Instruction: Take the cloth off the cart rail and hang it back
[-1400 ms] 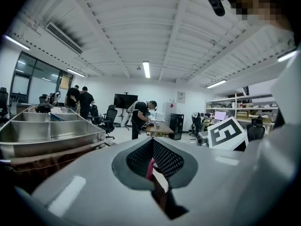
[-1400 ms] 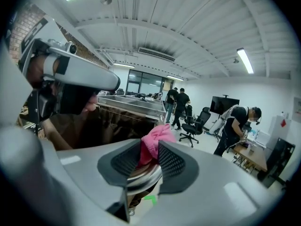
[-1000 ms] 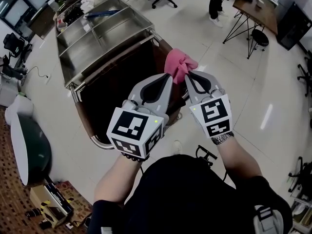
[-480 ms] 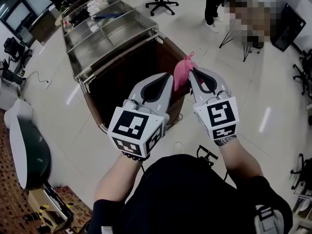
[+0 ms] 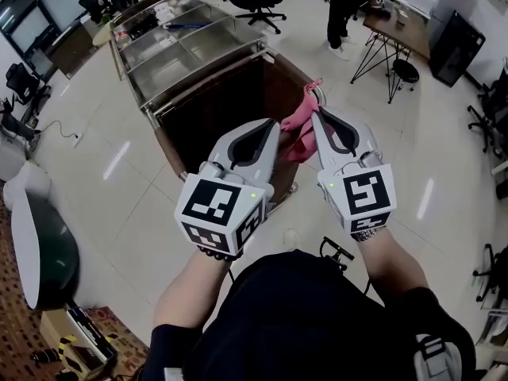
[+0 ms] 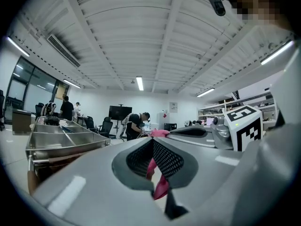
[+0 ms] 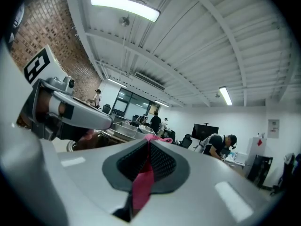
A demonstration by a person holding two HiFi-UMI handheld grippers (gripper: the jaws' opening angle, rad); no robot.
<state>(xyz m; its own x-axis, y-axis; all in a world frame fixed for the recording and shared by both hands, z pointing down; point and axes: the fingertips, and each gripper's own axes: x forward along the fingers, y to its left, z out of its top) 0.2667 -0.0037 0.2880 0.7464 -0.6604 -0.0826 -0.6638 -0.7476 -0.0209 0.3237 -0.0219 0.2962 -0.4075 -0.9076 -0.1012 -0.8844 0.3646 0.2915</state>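
Pink cloth pinched in both grippers above the near end of the cart.

The left gripper point(image 5: 272, 125) and the right gripper point(image 5: 316, 114) sit side by side, pointing away from the person holding them. Each has its fingers pressed together on a fold of the pink cloth point(image 5: 300, 130). The cloth bunches at the right gripper's tip and hangs down between the two grippers, over the dark near right corner of the steel-topped cart point(image 5: 208, 71).
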